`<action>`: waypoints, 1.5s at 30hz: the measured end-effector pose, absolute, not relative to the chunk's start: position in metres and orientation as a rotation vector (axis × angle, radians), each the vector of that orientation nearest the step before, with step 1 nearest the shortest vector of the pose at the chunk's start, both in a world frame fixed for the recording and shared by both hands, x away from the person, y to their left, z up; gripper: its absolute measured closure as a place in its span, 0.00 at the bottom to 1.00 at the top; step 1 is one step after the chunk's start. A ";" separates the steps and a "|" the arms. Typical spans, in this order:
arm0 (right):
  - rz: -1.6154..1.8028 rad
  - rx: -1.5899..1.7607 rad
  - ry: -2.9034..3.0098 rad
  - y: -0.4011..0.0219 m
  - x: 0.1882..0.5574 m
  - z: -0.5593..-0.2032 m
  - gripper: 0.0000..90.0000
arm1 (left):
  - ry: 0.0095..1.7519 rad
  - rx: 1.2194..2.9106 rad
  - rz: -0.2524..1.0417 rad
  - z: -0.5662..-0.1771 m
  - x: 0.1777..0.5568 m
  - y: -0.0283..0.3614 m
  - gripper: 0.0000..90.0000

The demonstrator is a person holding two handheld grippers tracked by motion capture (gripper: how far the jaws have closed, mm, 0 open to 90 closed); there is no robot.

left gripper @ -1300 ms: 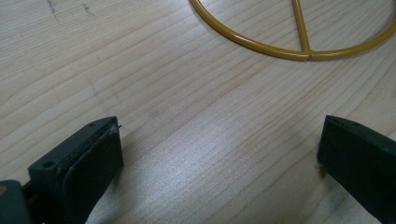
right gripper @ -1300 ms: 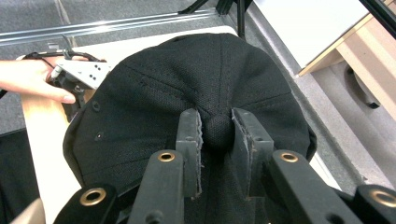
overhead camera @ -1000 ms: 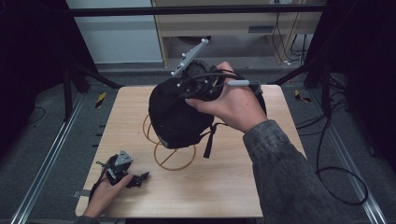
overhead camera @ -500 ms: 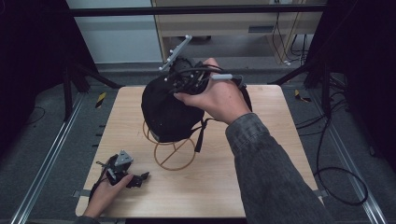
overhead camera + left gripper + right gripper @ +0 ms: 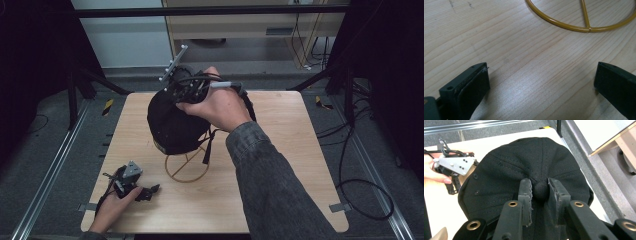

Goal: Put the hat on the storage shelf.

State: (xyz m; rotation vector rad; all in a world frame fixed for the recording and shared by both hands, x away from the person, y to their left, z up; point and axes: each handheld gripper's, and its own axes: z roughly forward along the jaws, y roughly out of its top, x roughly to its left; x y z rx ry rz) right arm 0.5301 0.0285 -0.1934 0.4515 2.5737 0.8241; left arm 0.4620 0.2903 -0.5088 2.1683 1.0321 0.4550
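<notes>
The right gripper (image 5: 541, 188) pinched the cap's (image 5: 506, 177) top button; lowering it squarely over the stand (image 5: 187, 167) seemed wise. The left gripper (image 5: 541, 80) rested wide open.

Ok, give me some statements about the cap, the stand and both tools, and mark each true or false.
1. The right tool is clamped on the top button of the black cap. True.
2. The left tool is shut on the gold wire stand. False: its jaws are wide apart over bare wooden table, holding nothing.
3. The cap lies flat on the table. False: it sits above the stand's ring base.
4. The left tool rests near the table's front left. True.
</notes>
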 end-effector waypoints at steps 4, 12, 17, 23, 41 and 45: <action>0.802 0.449 2.588 0.036 0.534 -0.201 0.81 | 1.032 2.168 0.455 -0.509 0.462 0.290 0.00; 0.762 0.430 2.612 0.049 0.535 -0.210 0.81 | 1.033 2.168 0.454 -0.509 0.462 0.290 0.00; 0.745 0.430 2.624 0.053 0.538 -0.216 0.81 | 1.033 2.168 0.455 -0.509 0.462 0.290 0.00; 0.737 0.428 2.632 0.056 0.539 -0.221 0.81 | 1.033 2.168 0.455 -0.509 0.462 0.290 0.00; 0.793 0.451 2.611 0.055 0.541 -0.223 0.78 | 1.033 2.168 0.454 -0.509 0.462 0.290 0.00; 0.818 0.463 2.606 0.052 0.538 -0.221 0.76 | 1.033 2.168 0.454 -0.509 0.462 0.290 0.00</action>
